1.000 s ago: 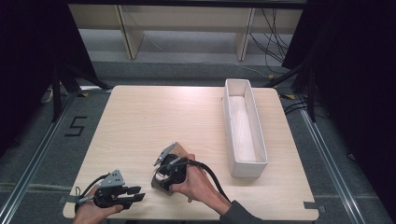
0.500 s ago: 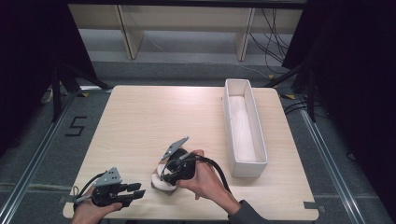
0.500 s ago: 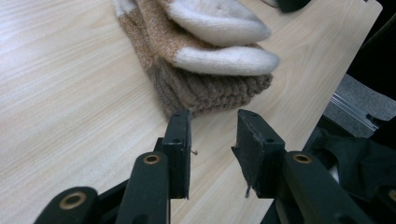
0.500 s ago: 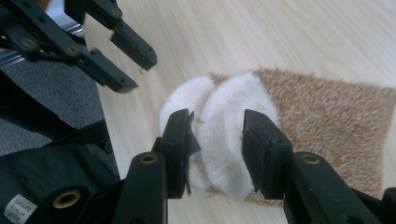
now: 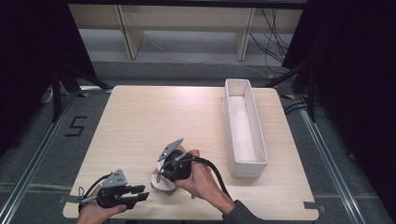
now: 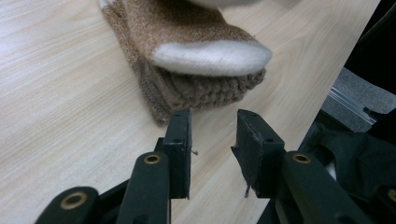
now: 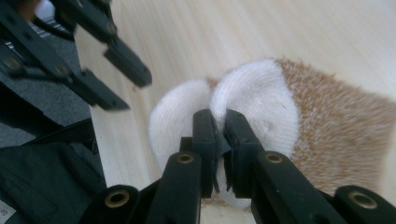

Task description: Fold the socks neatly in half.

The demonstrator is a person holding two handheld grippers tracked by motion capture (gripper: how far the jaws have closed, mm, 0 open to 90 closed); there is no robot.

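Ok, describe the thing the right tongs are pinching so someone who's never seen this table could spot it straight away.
Start at the pale wooden table and go to its near edge, left of the long white bin. There lies a sock, pinched at its toe by the right tongs, with the open left tongs just beside it. It's the only soft thing there: fuzzy brown knit with a white toe.

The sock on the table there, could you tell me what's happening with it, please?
A person is working a brown and white sock with two hand-held tongs at the near edge of the wooden table. The right tongs are shut on the sock's white toe, pinching the fabric. The left tongs are open, pointed at the sock's ribbed end and not touching it. A long white bin sits apart on the table's right side.
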